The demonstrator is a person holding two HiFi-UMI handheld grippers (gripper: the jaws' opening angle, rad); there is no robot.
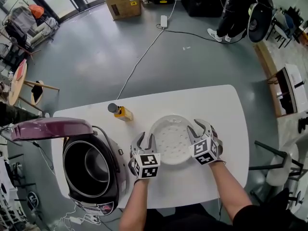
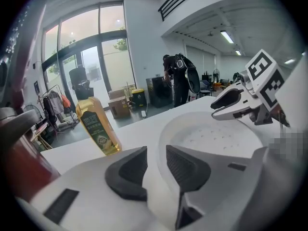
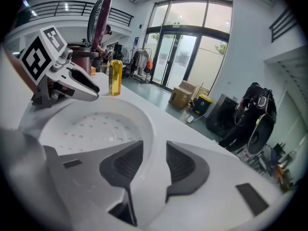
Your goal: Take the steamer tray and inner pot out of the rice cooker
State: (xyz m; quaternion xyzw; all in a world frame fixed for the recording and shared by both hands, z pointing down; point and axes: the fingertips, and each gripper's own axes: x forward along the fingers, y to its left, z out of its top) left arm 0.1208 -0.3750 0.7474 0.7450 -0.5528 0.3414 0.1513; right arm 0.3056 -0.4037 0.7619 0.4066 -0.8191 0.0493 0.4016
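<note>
The white perforated steamer tray [image 1: 171, 138] [image 2: 216, 138] [image 3: 91, 124] rests flat on the white table [image 1: 226, 109]. My left gripper [image 1: 146, 138] [image 2: 156, 160] straddles its left rim and my right gripper [image 1: 196, 126] [image 3: 155, 158] straddles its right rim. Both stand narrowly open, the rim running between the pads without being pressed. Each gripper shows in the other's view, the right gripper [image 2: 219, 105] and the left gripper [image 3: 91, 88] across the tray. The metal inner pot [image 1: 94, 165] sits inside the rice cooker [image 1: 113, 177] at the table's left, with the purple lid [image 1: 50, 128] raised.
A yellow oil bottle [image 1: 120, 112] [image 2: 98, 129] [image 3: 114, 77] stands behind the tray, left of it. On the floor beyond lie a cardboard box [image 1: 123, 1] and a cable [image 1: 144, 52]. A person [image 1: 236, 13] stands at the back right. A chair [image 1: 276, 162] is beside the table's right end.
</note>
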